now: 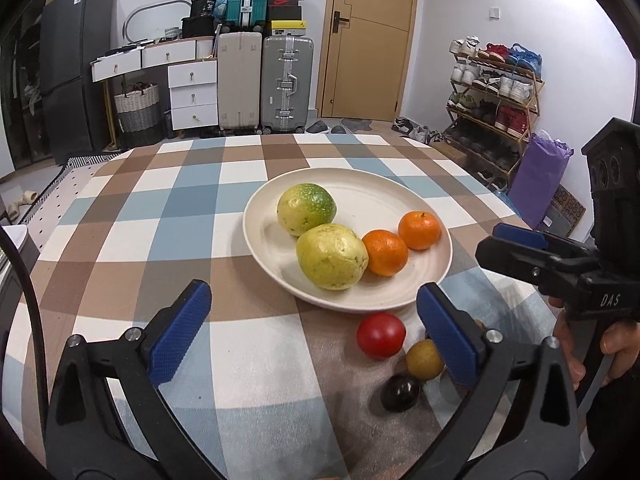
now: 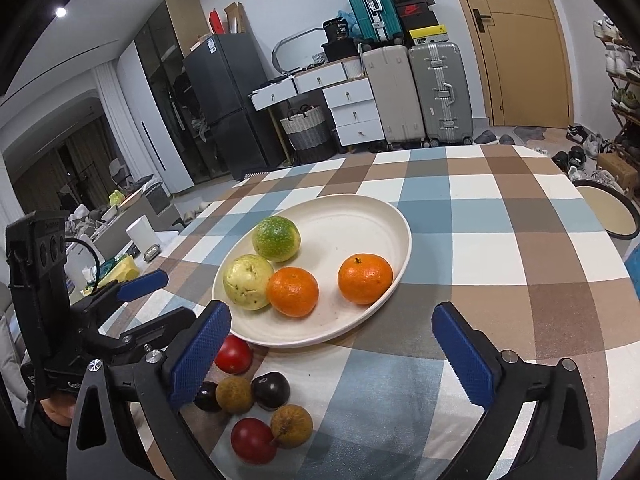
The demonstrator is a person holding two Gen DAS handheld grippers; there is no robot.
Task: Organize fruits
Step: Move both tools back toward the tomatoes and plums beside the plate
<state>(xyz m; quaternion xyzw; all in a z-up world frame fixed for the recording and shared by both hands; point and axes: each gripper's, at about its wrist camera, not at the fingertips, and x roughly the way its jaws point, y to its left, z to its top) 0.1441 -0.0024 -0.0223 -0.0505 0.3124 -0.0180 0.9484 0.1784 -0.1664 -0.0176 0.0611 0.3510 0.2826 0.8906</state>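
Note:
A cream plate (image 1: 372,192) (image 2: 360,216) on the checked tablecloth holds two yellow-green guavas (image 1: 331,256) (image 2: 248,282) and two oranges (image 1: 386,252) (image 2: 364,278). Small fruits lie on the cloth in front of the plate: red ones (image 1: 380,335) (image 2: 253,440), brown longans (image 1: 424,360) (image 2: 291,426) and dark ones (image 1: 400,392) (image 2: 271,390). My left gripper (image 1: 312,332) is open and empty, just before the plate; its right finger hides part of the small fruits. My right gripper (image 2: 332,352) is open and empty, near the plate's front edge. Each gripper shows at the side of the other's view (image 1: 560,264) (image 2: 100,312).
The table's far edge (image 1: 280,138) faces suitcases, a drawer unit and a door. A shoe rack (image 1: 492,108) stands at the right. A round stool (image 2: 606,210) sits beside the table's right edge. Low furniture with clutter (image 2: 120,240) lies off the left edge.

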